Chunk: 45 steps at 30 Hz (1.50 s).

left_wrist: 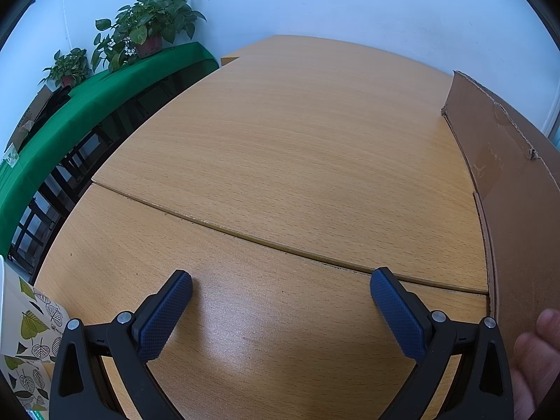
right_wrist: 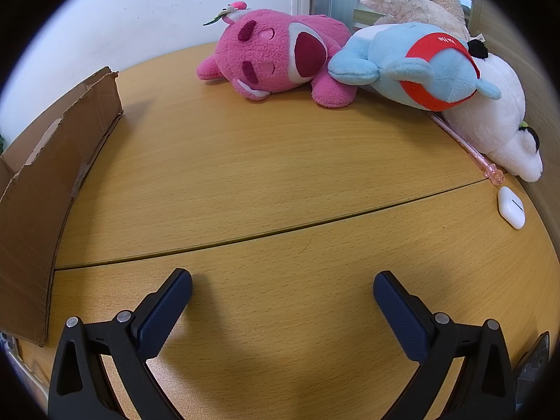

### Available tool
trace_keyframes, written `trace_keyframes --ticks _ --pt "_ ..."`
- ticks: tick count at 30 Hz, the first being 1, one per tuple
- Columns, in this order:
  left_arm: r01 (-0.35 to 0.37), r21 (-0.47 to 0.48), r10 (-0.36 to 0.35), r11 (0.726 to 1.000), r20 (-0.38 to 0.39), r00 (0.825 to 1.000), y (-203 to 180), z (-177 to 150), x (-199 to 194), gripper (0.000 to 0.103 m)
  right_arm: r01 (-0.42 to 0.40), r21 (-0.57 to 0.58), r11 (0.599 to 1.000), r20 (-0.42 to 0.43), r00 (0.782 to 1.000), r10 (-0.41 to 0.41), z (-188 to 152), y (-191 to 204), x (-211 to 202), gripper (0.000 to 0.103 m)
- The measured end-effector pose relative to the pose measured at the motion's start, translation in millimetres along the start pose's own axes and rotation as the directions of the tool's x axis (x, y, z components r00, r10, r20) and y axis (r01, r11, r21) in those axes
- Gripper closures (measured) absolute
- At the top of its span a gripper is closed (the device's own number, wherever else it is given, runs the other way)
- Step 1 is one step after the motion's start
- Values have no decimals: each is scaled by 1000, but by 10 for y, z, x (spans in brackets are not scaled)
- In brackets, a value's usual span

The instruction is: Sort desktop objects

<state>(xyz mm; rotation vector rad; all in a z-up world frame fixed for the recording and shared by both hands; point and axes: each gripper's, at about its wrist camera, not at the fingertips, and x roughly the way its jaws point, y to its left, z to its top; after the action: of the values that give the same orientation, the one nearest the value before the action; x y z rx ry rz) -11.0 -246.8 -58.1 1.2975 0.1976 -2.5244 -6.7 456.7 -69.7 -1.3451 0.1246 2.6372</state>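
Risk is spread across things of very different bulk, and it is best weighed from the largest down. The table (right_wrist: pixel 280 175) is made of two boards with a seam between them, on which a small item dragged rather than lifted could be caught. The cardboard box (right_wrist: pixel 52 182) stands at the left of the right wrist view, its torn wall just beside the left claw (left_wrist: pixel 280 287); it could be knocked or shoved if that claw is swung sideways.

The plush toys are piled at the far right edge: the white plush (right_wrist: pixel 497 119) lies lowest, the blue plush (right_wrist: pixel 420 66) leans on it and against the pink plush (right_wrist: pixel 273 59), and a cream plush (right_wrist: pixel 409 0) sits behind. If one is pulled from the heap, the others are likely to be tumbled, possibly off the table.

The pink pen (right_wrist: pixel 465 147) is partly pinned under the white plush and could be flicked away when that toy is moved. The white earbud case (right_wrist: pixel 511 206) rests near the table's edge, smooth and small, and may be squeezed out of a grip.

Both the left claw and the right claw (right_wrist: pixel 281 288) are spread wide with nothing held.
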Motion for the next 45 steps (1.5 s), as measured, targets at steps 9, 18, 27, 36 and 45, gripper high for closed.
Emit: trace_keyframes --ticks 9,18,27,36,45 --pt "0 -1 0 1000 0 1000 0 0 0 0 -1 -1 1000 0 1000 1 0 -1 0 0" --pt "-1 -1 1 1000 0 1000 -1 0 1 0 -2 -2 1000 0 1000 2 0 -1 0 0" --pt "-1 -2 1 1000 0 1000 -1 0 1 0 1 5 1000 -1 1000 -1 2 4 4 0" --pt "80 56 -77 995 -45 996 -27 -147 -150 0 52 -126 991 6 999 -51 -702 217 -713 1" --pt "528 92 -535 844 82 841 -310 -539 -1790 0 -194 -309 931 68 972 225 -1053 964 -1776 1"
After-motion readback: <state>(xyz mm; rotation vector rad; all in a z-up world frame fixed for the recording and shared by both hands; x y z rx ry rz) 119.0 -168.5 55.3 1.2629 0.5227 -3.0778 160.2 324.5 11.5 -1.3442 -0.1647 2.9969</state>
